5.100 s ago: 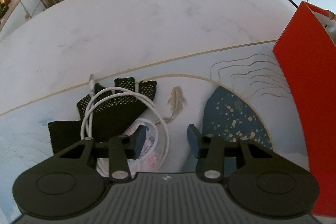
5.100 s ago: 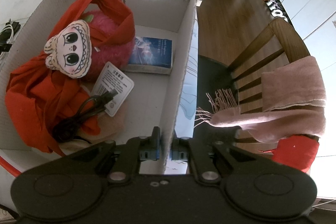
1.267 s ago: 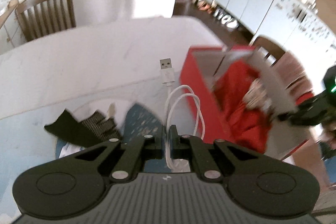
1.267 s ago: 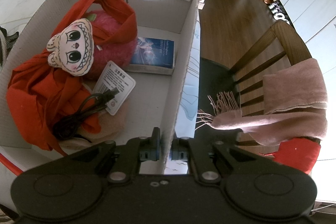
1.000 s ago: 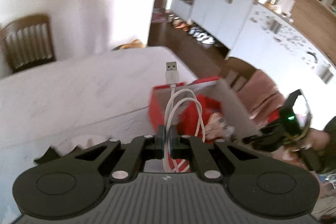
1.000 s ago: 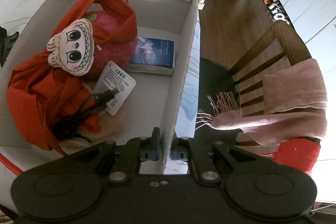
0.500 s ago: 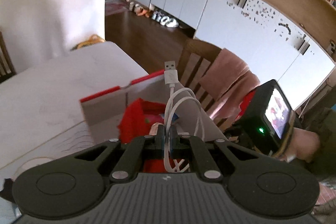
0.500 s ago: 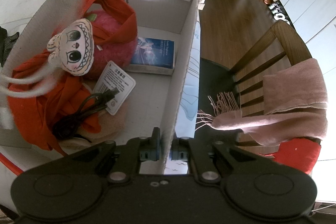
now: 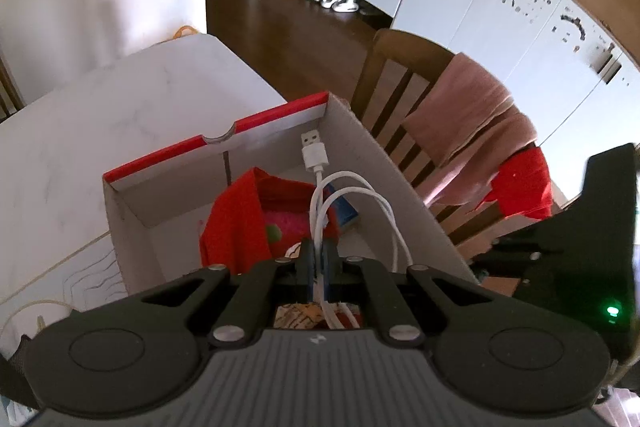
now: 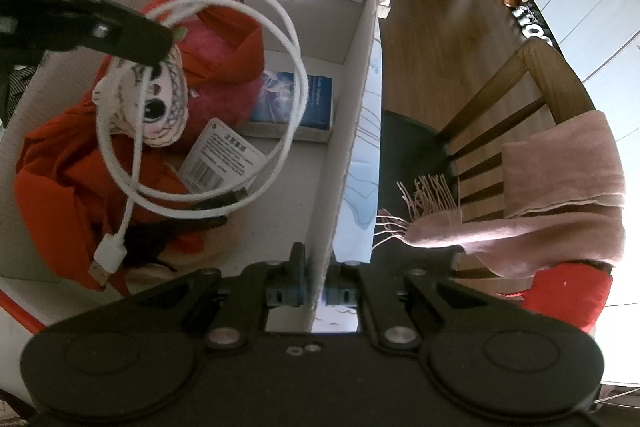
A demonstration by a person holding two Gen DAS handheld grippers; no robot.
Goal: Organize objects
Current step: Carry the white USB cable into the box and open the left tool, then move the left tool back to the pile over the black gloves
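A coiled white USB cable [image 9: 320,195] is pinched in my left gripper [image 9: 318,259], which is shut on it. The cable hangs over the open red-and-white cardboard box [image 9: 256,123]. From the right wrist the cable [image 10: 296,67] loops in the air above the box's contents: a red cloth [image 10: 60,163], a pink plush with a cartoon face [image 10: 168,103], a blue book [image 10: 296,99], a paper tag [image 10: 220,159] and a black cable [image 10: 208,211]. The left gripper [image 10: 160,43] enters there from the upper left. My right gripper [image 10: 318,291] is shut on the box's right wall [image 10: 352,107].
A wooden chair [image 10: 520,99] draped with a pink fringed scarf [image 10: 560,187] and a red cloth [image 10: 568,291] stands right of the box. The white marble table [image 9: 80,131] stretches left of the box. White cabinets [image 9: 480,7] and wood floor lie beyond.
My left gripper has carried the white cable from over the table to above the box and lower, so the cable now hangs in the right wrist view. The right gripper has not moved.
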